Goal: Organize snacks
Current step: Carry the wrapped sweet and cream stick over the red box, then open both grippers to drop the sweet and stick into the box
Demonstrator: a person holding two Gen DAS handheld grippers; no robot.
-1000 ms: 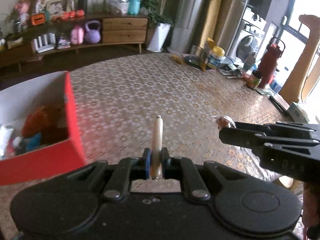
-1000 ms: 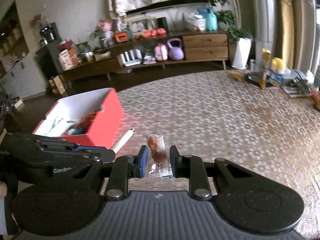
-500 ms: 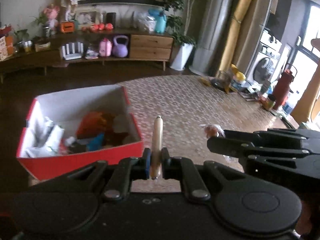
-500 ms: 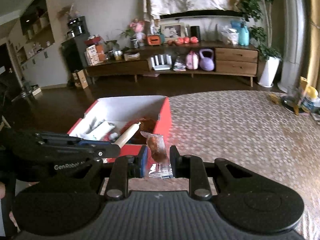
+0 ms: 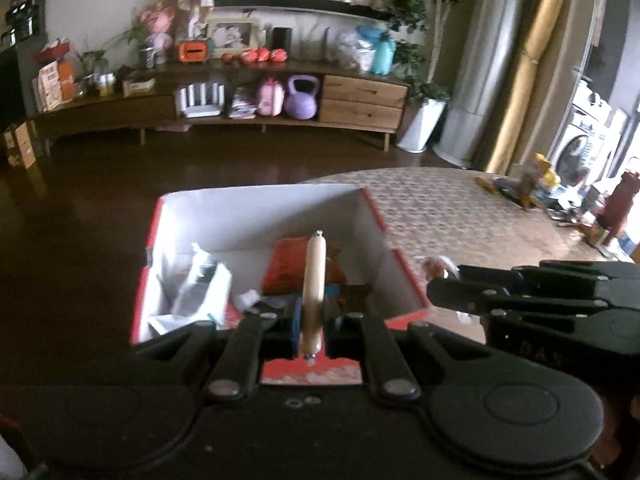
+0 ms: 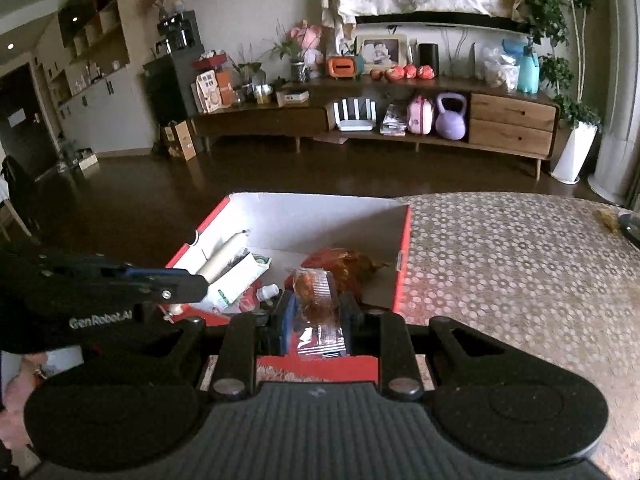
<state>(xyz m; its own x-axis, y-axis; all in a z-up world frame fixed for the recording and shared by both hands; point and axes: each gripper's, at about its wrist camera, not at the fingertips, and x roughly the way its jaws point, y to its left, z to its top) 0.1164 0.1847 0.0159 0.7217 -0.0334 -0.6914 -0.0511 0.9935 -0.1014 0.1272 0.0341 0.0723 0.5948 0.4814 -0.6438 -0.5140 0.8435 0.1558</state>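
Note:
A red box with white inside [image 5: 372, 204] [image 6: 407, 240] stands on the patterned table and holds several snacks. My left gripper [image 5: 312, 322] is shut on a beige sausage stick [image 5: 314, 280], held above the box's near edge; the stick also shows in the right wrist view [image 6: 222, 258]. My right gripper [image 6: 316, 316] is shut on a clear-wrapped brown snack [image 6: 316, 300], held over the box's near right part. In the left wrist view the right gripper [image 5: 444, 290] sits just right of the box.
Inside the box lie a white-green carton [image 6: 240, 276], a small white bottle [image 6: 267, 291] and an orange-brown packet [image 6: 344, 262]. The patterned tablecloth [image 6: 500, 264] stretches right. Bottles and clutter [image 5: 560, 196] stand at the table's far right. A long sideboard [image 6: 400, 120] lines the wall.
Both grippers have swung left with their snacks. The red box has moved from the left edge of the views to directly under and in front of both grippers.

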